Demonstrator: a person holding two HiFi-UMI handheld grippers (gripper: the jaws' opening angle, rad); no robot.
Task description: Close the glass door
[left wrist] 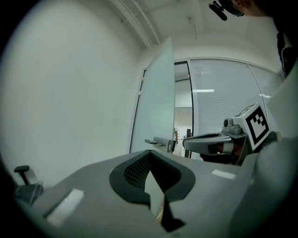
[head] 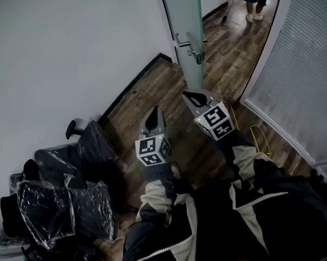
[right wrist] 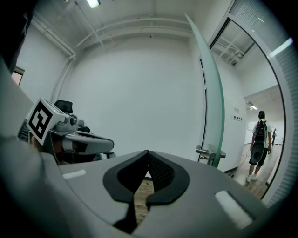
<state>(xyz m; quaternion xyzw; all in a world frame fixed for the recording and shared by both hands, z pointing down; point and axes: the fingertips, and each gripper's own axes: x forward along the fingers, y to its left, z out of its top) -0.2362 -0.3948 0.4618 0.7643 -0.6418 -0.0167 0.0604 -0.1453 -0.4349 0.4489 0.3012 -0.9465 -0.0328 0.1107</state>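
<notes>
Glass door point(head: 184, 18) looks heavy, rigid, slick (best pushed at its metal handle point(head: 191, 47)); left hand-held gripper point(head: 155, 111) and right hand-held gripper point(head: 190, 96) clenched, empty.

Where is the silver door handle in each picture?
Head view: the door handle is at top centre, sticking out from the door.
Left gripper view: the door handle is near the middle, low on the door.
Right gripper view: the door handle is right of centre, low on the door's edge.
Shared landmark: the frosted glass door that carries it, standing open by the white wall.
</notes>
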